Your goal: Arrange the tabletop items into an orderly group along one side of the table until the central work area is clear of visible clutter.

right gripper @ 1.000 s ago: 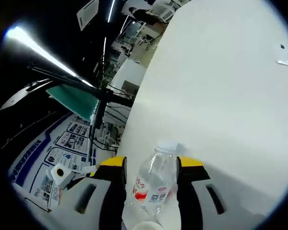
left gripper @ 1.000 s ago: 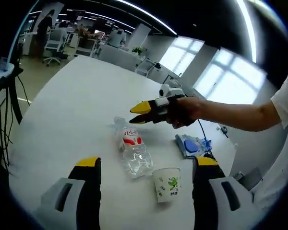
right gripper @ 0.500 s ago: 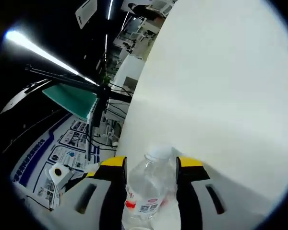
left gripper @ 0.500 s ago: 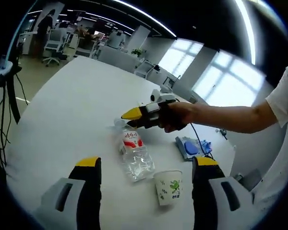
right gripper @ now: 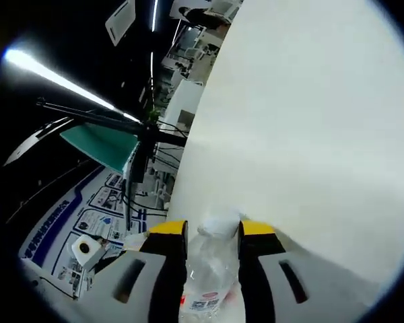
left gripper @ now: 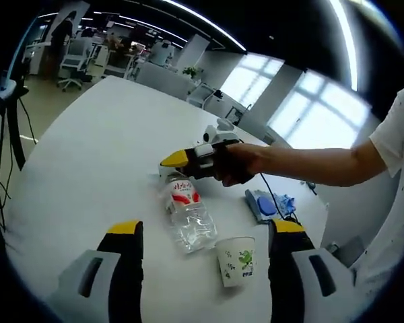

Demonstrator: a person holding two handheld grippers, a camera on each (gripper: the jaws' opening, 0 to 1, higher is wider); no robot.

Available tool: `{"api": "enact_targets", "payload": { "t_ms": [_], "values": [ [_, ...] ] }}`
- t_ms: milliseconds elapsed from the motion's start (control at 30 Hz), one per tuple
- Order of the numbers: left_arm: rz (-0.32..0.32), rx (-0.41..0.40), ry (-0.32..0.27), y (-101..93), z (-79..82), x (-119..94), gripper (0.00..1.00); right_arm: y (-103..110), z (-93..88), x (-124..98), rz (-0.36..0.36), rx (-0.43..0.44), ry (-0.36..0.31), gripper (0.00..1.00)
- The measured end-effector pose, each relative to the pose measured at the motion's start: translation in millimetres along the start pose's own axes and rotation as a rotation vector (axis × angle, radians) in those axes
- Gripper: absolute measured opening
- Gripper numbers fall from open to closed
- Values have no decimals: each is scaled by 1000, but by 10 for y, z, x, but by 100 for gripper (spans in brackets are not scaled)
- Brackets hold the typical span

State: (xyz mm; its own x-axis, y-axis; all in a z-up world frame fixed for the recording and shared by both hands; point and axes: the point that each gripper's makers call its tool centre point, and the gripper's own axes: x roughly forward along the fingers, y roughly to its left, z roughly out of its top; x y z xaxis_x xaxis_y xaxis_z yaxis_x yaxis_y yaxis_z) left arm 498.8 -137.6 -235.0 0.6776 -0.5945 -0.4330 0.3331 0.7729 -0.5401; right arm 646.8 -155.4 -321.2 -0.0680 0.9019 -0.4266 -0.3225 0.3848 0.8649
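While the left gripper [left gripper: 200, 232] hangs with its yellow-tipped jaws spread wide and empty above the white table [left gripper: 87, 148], a white paper cup with a green leaf print [left gripper: 235, 260] stands nearest it, just beside the base of a clear plastic water bottle with a red-and-white label [left gripper: 185, 214] lying on its side. Beyond, the right gripper [right gripper: 212, 227] has its jaws closed in against the bottle's neck. Farther off, a blue packet [left gripper: 264, 204] lies near the table's edge.

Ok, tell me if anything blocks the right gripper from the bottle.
Nothing visible does. The right gripper already has its jaws around the neck of the bottle, which lies on the table.
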Motion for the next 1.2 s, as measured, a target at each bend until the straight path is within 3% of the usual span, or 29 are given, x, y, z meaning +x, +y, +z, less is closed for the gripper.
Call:
{"api": "enact_targets", "payload": {
  "t_ms": [167,567,633,967,1200],
  "values": [
    [5,-1,5,36,-16,16,77,81,7,-12,13,-7,-1,21],
    [-17,-2,14,72,16,117,75,298,57,-78,10,-114,-26,20],
    [-33,4,22,80,47,183,75,388,77,-97,17,-175,-39,20],
    [-121,13,57,158,163,693,73,583,53,-158,-7,-291,-41,20],
    [-181,-14,108,182,114,995,65,766,-16,-197,-9,-393,-41,19]
  ]
}}
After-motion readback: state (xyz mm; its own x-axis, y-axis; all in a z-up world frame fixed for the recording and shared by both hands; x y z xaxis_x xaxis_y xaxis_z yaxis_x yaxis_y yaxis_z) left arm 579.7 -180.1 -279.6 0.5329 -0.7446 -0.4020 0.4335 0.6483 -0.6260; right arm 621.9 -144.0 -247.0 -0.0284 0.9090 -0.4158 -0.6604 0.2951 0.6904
